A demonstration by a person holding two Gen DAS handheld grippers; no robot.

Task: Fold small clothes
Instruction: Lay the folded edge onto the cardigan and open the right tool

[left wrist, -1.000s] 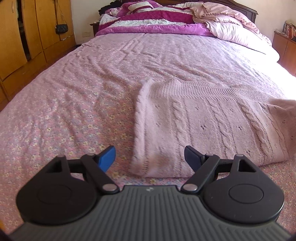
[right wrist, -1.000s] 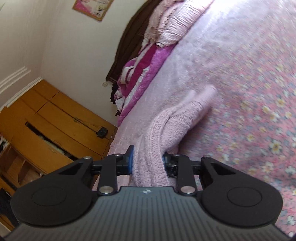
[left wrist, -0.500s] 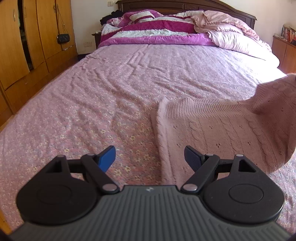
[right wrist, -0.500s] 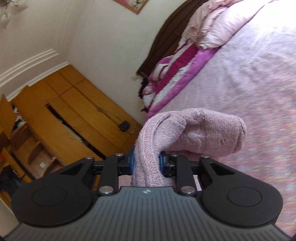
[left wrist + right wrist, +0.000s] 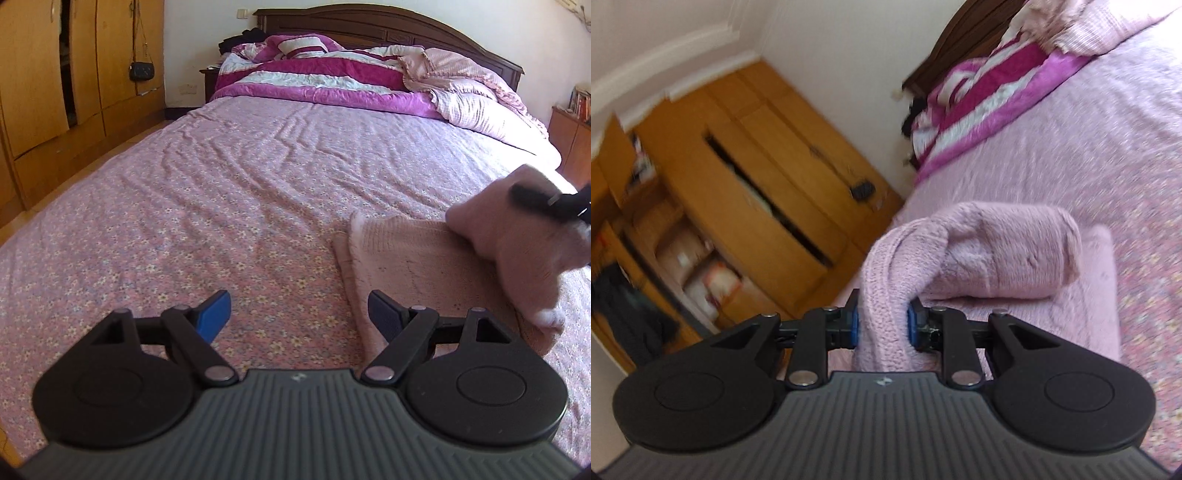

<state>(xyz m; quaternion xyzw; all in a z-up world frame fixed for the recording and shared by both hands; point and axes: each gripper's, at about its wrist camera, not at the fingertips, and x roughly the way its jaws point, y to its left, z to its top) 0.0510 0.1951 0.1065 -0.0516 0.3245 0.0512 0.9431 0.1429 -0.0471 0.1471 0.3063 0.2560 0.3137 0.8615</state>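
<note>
A pale pink knitted sweater (image 5: 410, 258) lies at the right on the floral bedsheet (image 5: 192, 229). My right gripper (image 5: 882, 322) is shut on a bunched edge of that sweater (image 5: 993, 254), lifting it and carrying it over the flat part. In the left wrist view this lifted fold (image 5: 517, 229) hangs at the far right, with the right gripper (image 5: 546, 201) dark and blurred above it. My left gripper (image 5: 301, 312) stands open just above the sheet, to the left of the sweater's near edge, with nothing between its blue pads.
Striped magenta and white quilts (image 5: 317, 79) are piled at the headboard (image 5: 388, 31). A wooden wardrobe (image 5: 48, 77) lines the left wall, with a small black bag (image 5: 141, 70) hanging on it. A wooden cabinet (image 5: 570, 129) stands at the right of the bed.
The right gripper has lifted the sweater's edge and swung it up and across, rolling as it went. The left gripper has drawn away to the left, so the sweater now sits further right.
</note>
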